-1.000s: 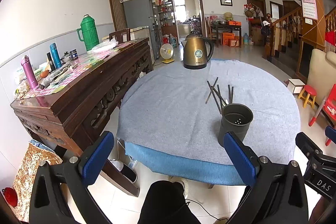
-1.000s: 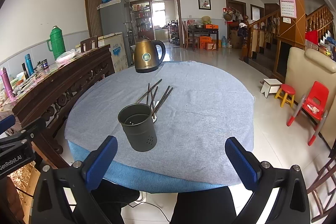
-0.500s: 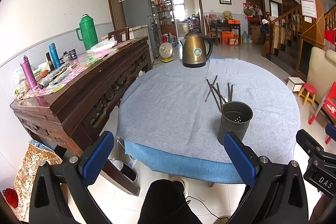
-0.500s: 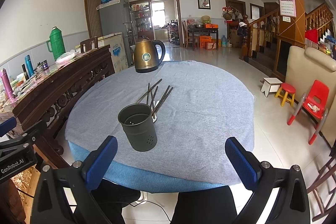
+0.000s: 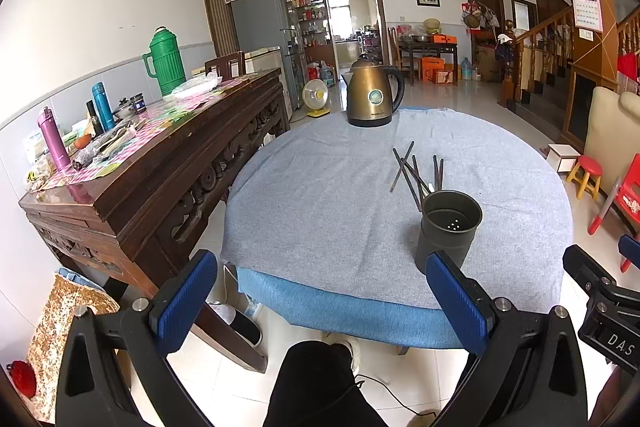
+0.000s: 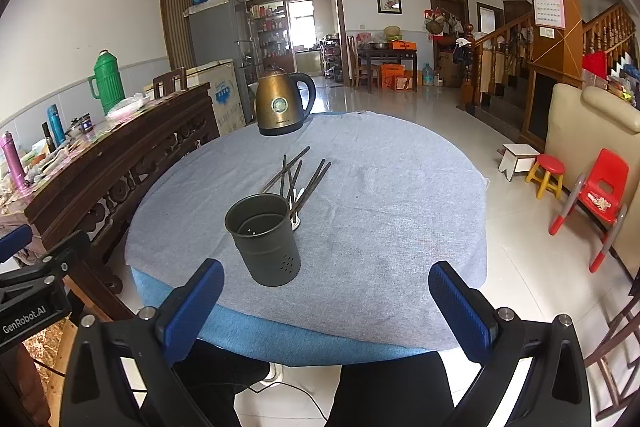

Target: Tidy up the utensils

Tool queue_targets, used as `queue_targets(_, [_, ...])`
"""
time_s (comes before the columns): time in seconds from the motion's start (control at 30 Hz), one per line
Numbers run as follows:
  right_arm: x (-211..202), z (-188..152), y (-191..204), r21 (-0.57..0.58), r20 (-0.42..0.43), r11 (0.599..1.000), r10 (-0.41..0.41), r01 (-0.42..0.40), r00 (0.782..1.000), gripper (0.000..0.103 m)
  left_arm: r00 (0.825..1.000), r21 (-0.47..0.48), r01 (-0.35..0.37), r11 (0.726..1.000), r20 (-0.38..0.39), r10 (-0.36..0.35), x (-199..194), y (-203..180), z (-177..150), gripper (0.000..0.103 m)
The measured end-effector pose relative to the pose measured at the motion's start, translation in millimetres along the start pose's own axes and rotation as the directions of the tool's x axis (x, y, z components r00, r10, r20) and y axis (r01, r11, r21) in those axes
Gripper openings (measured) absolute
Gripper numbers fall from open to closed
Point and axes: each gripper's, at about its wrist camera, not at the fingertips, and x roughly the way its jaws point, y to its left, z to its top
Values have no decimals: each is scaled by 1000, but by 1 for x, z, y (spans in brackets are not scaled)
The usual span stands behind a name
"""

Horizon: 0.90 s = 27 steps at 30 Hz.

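A dark grey perforated utensil cup (image 5: 447, 226) (image 6: 263, 239) stands upright and empty on the round table with the grey cloth (image 5: 328, 203) (image 6: 384, 211). Several dark chopsticks (image 5: 416, 169) (image 6: 298, 175) lie loose on the cloth just behind the cup, with a white spoon (image 6: 295, 223) partly hidden among them. My left gripper (image 5: 320, 301) is open and empty, held off the table's near edge, left of the cup. My right gripper (image 6: 326, 305) is open and empty at the near edge, right of the cup.
A brass-coloured electric kettle (image 5: 373, 93) (image 6: 282, 103) stands at the table's far side. A dark wooden sideboard (image 5: 160, 163) with flasks and clutter runs along the left. A stool (image 6: 550, 173) and red child's chair (image 6: 598, 195) stand on the floor at right.
Both grippers stay open and nearly still. The left wrist view has shifted very slightly; nothing on the table has moved.
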Motion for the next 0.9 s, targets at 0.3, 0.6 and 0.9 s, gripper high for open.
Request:
queue_targets(0.3, [14,6,-4,15,-28,1000,23,-22,999,103,999,-2,32,999,-36,-32,17,3,5,103])
queue_targets(0.6, [97,67,-63,273,-175,940,256,-203,950,103,948,-115,176,978,-246,-200,96,27,17,103])
queue_targets(0.9, [242,112,-70,418,-315,874,396,-248,863,64,879,-155,254,955,-375,-294,199,30,53,78])
